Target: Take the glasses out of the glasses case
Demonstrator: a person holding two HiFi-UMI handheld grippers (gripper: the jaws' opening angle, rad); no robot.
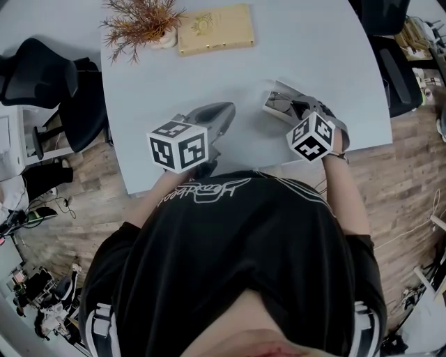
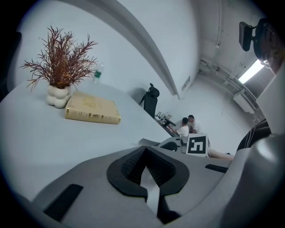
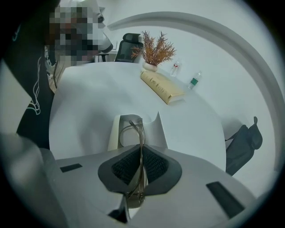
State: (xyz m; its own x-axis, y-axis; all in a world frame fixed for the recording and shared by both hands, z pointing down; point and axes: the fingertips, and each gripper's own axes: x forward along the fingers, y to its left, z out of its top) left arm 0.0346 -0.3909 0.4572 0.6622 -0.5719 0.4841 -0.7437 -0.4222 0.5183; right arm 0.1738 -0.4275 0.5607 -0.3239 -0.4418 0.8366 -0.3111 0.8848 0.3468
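Left hand-held gripper [image 1: 224, 111], right hand-held gripper [image 3: 141, 149] (two); glasses [image 3: 142, 133] one; glasses case [image 3: 152, 130] one; book [image 1: 214, 29] one; plant [image 1: 139, 21] one.

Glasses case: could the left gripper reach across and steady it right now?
Probably yes: only bare table separates left gripper and glasses case, though the right gripper, shut on the glasses, crowds it.

- Office, meeting-room type.
- Large pale grey-blue rounded table [image 1: 293, 63], with black swivel office chairs [image 1: 42, 77] at its left and right edges.
- Wood-plank floor [image 1: 397, 174].
- Far off: two people seated at a desk [image 2: 187, 127], with a ceiling strip light [image 2: 250, 71] overhead.
- Far end of the table: dried reddish plant in a white knobbly vase [image 2: 60, 75] and a tan hardback book [image 2: 92, 110].
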